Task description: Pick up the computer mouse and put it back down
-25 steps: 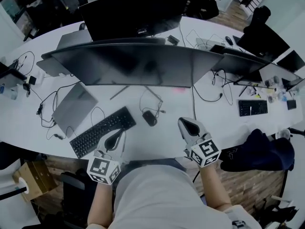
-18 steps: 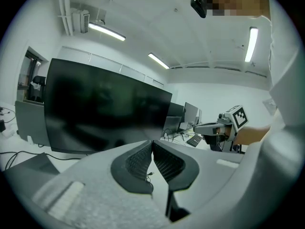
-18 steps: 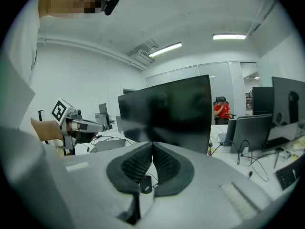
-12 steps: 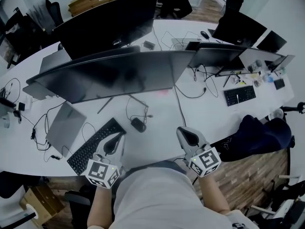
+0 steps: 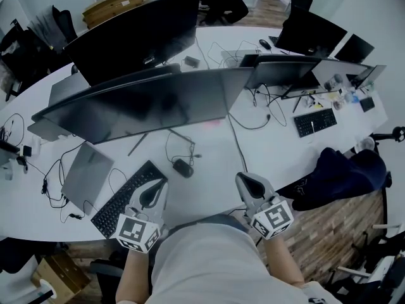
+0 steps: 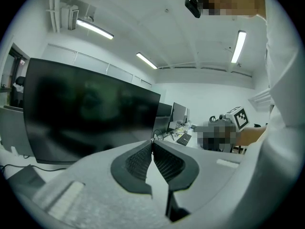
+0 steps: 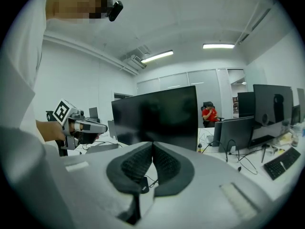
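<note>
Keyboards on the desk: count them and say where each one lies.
2. One black keyboard lies near the desk's front edge, beside the left gripper. The other keyboard lies far right, below the smaller monitors. The big monitors may hide more.

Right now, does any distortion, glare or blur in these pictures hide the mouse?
Head view: wide-angle bend curves the desk edge, yet light is even and the dark mouse reads sharp. Left gripper view: strong fisheye, black corners, bright ceiling lights, murky monitor. Right gripper view: same fisheye, clear background, right hand-held gripper soft up close.
</note>
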Available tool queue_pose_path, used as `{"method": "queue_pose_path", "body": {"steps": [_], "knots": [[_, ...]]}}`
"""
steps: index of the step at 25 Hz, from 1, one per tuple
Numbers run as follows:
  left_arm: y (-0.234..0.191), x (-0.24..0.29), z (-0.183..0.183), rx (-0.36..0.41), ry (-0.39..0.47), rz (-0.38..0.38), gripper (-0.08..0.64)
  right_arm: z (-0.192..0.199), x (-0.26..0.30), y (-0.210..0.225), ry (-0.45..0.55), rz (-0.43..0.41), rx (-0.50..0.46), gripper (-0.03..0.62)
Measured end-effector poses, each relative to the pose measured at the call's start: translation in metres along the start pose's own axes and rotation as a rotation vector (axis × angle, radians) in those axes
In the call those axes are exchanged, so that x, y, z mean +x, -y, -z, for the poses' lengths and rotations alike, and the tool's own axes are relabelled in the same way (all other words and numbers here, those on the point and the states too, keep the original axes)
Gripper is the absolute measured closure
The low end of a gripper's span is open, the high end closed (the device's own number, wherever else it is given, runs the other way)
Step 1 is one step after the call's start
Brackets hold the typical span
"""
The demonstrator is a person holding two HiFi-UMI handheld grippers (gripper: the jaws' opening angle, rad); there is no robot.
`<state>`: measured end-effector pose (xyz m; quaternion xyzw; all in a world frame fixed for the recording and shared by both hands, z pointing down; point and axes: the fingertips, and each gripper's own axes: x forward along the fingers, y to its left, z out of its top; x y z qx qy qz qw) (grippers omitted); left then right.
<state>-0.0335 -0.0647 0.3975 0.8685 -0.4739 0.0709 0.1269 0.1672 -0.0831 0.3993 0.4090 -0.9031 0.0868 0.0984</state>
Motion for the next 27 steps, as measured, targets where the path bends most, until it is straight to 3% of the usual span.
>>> {"method": "queue_pose_path", "body": {"steps": [27], "knots": [[-0.019,-0.027,0.012,-0.03,-0.007,-0.043,0.543,-0.001,0.019,-0.024,-0.046,-0.023,-0.017,0.588]]}}
